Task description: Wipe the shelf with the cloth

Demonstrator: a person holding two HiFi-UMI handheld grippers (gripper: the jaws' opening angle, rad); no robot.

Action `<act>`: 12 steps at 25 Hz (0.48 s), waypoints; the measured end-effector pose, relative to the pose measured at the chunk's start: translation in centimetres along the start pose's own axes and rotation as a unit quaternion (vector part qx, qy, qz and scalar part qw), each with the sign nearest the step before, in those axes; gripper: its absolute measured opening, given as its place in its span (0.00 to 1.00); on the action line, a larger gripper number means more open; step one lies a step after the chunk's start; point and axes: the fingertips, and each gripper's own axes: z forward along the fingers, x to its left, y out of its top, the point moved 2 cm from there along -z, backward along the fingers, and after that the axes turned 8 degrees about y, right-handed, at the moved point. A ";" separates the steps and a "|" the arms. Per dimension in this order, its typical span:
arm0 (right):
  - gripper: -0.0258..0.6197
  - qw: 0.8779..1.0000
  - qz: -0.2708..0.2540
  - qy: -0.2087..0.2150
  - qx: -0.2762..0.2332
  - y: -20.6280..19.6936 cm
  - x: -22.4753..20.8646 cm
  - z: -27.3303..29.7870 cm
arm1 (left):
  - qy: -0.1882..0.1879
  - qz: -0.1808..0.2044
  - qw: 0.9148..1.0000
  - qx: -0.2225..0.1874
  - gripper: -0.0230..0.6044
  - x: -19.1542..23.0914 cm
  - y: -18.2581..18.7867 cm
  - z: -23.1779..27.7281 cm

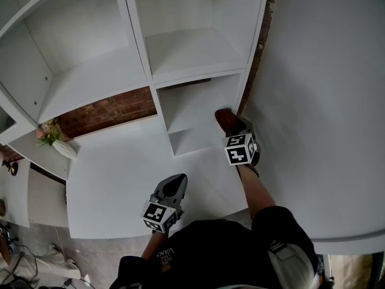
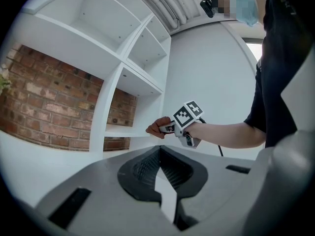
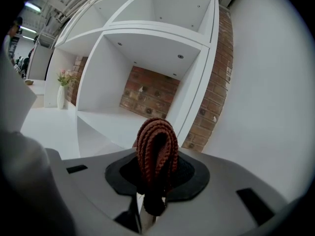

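A folded rust-brown knitted cloth [image 3: 156, 146] stands up between the jaws of my right gripper [image 3: 156, 183], which is shut on it. In the head view this gripper [image 1: 236, 136] holds the cloth [image 1: 227, 120] at the right front of the low shelf compartment [image 1: 192, 138], close to its right wall; whether it touches the board cannot be told. My left gripper [image 1: 175, 183] hangs lower over the white counter, shut with nothing in it. From the left gripper view [image 2: 159, 154] the right gripper [image 2: 170, 127] and cloth [image 2: 155, 128] show at the shelf opening.
The white shelf unit [image 1: 144, 59] has several open compartments backed by a brick wall [image 1: 117, 109]. A white vase with flowers [image 1: 55, 139] stands at the left on the counter [image 1: 114, 185]. A white wall [image 1: 325, 101] runs along the right.
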 end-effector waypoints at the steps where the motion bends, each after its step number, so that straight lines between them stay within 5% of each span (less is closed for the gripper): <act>1: 0.18 1.000 0.001 0.002 -0.007 0.2 0.1 -0.1 | 0.001 0.001 1.000 0.000 0.05 0.0 0.0 0.0; 12: 0.18 0.998 0.021 0.025 -0.057 1.2 2.5 -1.9 | 0.021 0.008 1.000 -0.002 0.05 1.7 0.8 -1.2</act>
